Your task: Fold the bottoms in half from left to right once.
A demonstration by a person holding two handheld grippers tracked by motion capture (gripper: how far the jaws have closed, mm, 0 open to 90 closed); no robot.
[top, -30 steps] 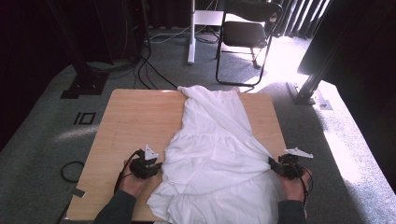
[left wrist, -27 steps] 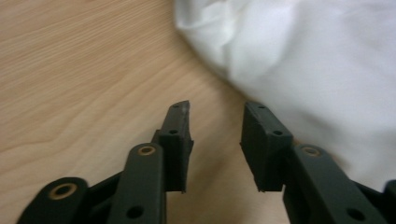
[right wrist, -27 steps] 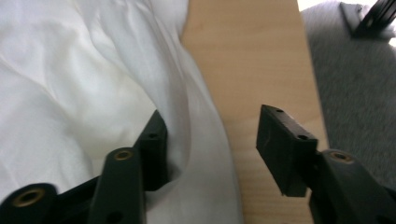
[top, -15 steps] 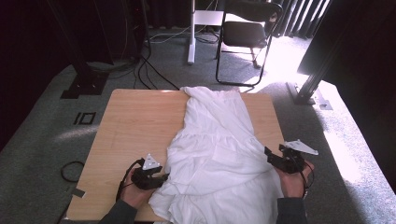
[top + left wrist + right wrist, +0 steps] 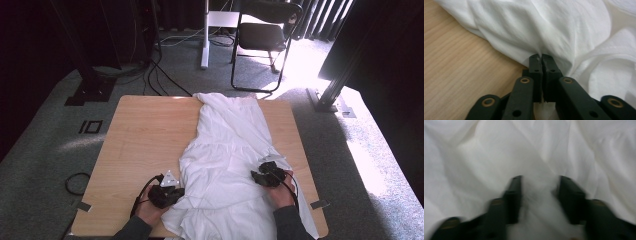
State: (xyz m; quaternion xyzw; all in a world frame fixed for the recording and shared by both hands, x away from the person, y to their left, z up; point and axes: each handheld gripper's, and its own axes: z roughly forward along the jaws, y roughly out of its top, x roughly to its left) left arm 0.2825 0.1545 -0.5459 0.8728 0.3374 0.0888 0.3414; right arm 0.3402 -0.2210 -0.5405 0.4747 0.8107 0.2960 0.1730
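A white garment lies lengthwise down the wooden table, its wide hem hanging over the near edge. My left gripper sits at the garment's left edge. In the left gripper view its jaws have just closed and stand shut, with a pinch of the white cloth between them. My right gripper lies on the garment's right half, pointing left. The right gripper view is blurred: the jaws have been closing but still stand apart, and a raised fold of cloth sits between them.
A black folding chair and a white post stand on the carpet beyond the table. Cables run across the floor at the back left. A dark stand foot sits off the table's far right corner. The table's left half is bare wood.
My right gripper has slid left from the table's right edge onto the garment, bunching cloth inward. My left gripper has closed on the garment's left edge.
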